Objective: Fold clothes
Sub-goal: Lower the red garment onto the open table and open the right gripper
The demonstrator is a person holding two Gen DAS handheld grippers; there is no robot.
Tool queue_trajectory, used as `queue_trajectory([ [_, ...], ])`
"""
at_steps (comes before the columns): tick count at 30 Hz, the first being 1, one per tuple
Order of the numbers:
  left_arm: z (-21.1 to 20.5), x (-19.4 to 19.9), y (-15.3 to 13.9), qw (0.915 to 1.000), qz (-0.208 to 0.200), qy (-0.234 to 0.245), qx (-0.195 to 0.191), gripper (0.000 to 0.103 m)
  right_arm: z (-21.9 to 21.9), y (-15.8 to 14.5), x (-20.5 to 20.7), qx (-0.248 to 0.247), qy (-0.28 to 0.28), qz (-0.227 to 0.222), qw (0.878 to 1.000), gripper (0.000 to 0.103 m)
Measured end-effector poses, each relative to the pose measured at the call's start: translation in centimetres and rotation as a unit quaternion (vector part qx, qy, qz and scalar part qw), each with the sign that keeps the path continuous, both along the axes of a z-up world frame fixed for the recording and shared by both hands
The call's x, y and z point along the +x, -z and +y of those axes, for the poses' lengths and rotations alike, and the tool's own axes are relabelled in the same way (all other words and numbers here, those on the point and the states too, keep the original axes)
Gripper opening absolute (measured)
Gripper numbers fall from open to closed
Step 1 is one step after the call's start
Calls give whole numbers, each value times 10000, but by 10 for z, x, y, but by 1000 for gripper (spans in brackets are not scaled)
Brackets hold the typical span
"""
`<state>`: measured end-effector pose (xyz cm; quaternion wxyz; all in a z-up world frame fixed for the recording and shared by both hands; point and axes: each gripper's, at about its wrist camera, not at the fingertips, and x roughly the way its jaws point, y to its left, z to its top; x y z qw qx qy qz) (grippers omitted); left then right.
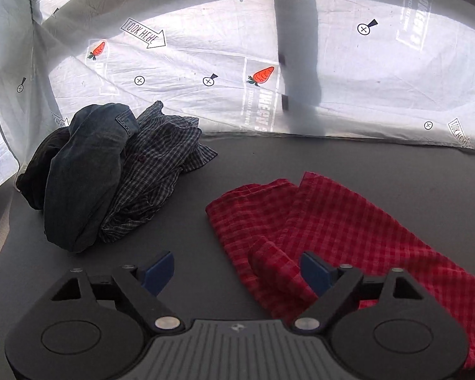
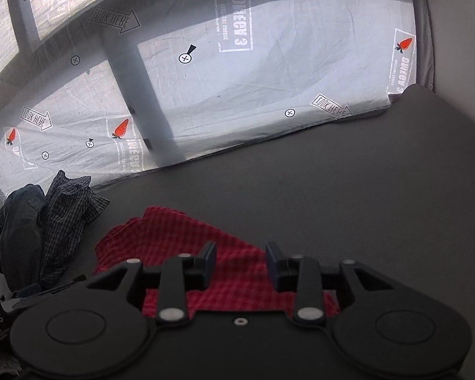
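Observation:
A red checked cloth (image 1: 348, 221) lies loosely spread on the dark grey table (image 1: 205, 221), with a raised fold near its left edge. My left gripper (image 1: 237, 269) stands wide open just over that edge; the fold sits between the blue pads (image 1: 313, 272) without touching them. In the right wrist view the same red cloth (image 2: 174, 237) lies under my right gripper (image 2: 241, 261). Its jaws are partly apart, with the cloth showing flat in the gap and no pad pressing on it.
A heap of clothes sits at the table's back left: dark jeans (image 1: 85, 174), a dark plaid shirt (image 1: 158, 164) and a black garment (image 1: 38, 174). A white printed sheet (image 1: 205, 63) hangs behind the table. Bare tabletop (image 2: 364, 205) stretches to the right.

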<state>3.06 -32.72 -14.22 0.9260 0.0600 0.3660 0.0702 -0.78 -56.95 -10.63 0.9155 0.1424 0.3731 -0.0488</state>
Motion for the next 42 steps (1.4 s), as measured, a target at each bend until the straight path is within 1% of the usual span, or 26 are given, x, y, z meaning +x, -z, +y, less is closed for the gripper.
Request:
queue_trajectory([
  [4, -10, -19, 35, 9973, 639, 311, -175, 91, -6, 45, -6, -331, -44, 545, 9980, 39],
  [7, -7, -26, 55, 9934, 1035, 240, -421, 91, 9, 66, -9, -1134, -887, 644, 9875, 47],
  [8, -7, -27, 59, 9928, 1082, 237, -460, 91, 21, 72, -12, -1638, -1352, 594, 9754, 47],
  [10, -6, -27, 64, 9925, 1128, 202, -435, 91, 43, 84, -19, -2434, -2199, 502, 9433, 47],
  [12, -3, -25, 67, 9923, 1164, 149, -389, 91, 58, 93, -19, -2719, -2811, 516, 9189, 47],
  [15, 2, -22, 68, 9918, 1210, 15, -415, 91, 74, 101, -15, -2902, -3186, 490, 9010, 47],
  [17, 7, -22, 65, 9917, 1201, -33, -450, 91, 88, 111, -11, -3397, -3277, 484, 8803, 43],
  [18, 8, -22, 64, 9918, 1201, -44, -446, 90, 93, 116, -9, -3647, -3275, 488, 8703, 39],
  [19, 10, -23, 62, 9919, 1193, -45, -428, 90, 97, 119, -6, -3827, -3275, 515, 8623, 27],
  [20, 12, -24, 59, 9922, 1177, -41, -413, 90, 99, 121, -2, -3888, -3285, 548, 8590, 10],
  [21, 14, -26, 56, 9923, 1162, -29, -418, 90, 99, 117, 0, -3837, -3259, 517, 8625, 4],
  [23, 20, -30, 49, 9924, 1138, 3, -460, 90, 96, 102, 3, -3628, -3102, 341, 8781, 1],
  [24, 23, -31, 47, 9925, 1128, 28, -472, 90, 93, 91, 5, -3459, -2959, 246, 8901, 1],
  [25, 26, -33, 45, 9926, 1112, 65, -479, 90, 88, 75, 9, -3154, -2741, 124, 9084, 1],
  [27, 33, -34, 40, 9930, 1074, 159, -476, 90, 68, 38, 18, -2452, -2116, -216, 9458, 1],
  [28, 36, -32, 39, 9932, 1046, 246, -451, 90, 53, 25, 24, -2342, -1683, -371, 9568, 1],
  [30, 39, -26, 36, 9936, 971, 426, -396, 90, 22, 0, 38, -2289, -715, -658, 9686, 1],
  [32, 41, -17, 32, 9943, 832, 574, -339, 90, -19, -8, 49, -2214, 360, -753, 9716, 2],
  [33, 42, -14, 29, 9947, 737, 634, -321, 91, -40, -6, 54, -2328, 992, -668, 9651, 2],
  [35, 41, -10, 25, 9946, 612, 763, -348, 91, -69, 10, 58, -2974, 1814, -1, 9374, 7],
  [36, 41, -7, 23, 9943, 559, 830, -370, 91, -83, 18, 59, -3310, 2164, 383, 9177, 10],
  [37, 40, -7, 24, 9937, 538, 901, -391, 91, -94, 23, 52, -3362, 2344, 614, 9101, 10],
  [39, 30, -9, 30, 9914, 604, 1102, -370, 91, -109, 23, 12, -2622, 2422, 653, 9319, 26],
  [40, 24, -10, 35, 9899, 645, 1210, -351, 91, -111, 26, -7, -2305, 2343, 700, 9419, 43],
  [41, 18, -11, 39, 9884, 686, 1317, -332, 91, -110, 32, -24, -2064, 2236, 766, 9495, 47],
  [42, 12, -12, 43, 9866, 727, 1425, -312, 91, -106, 40, -37, -1968, 2085, 860, 9541, 47],
])
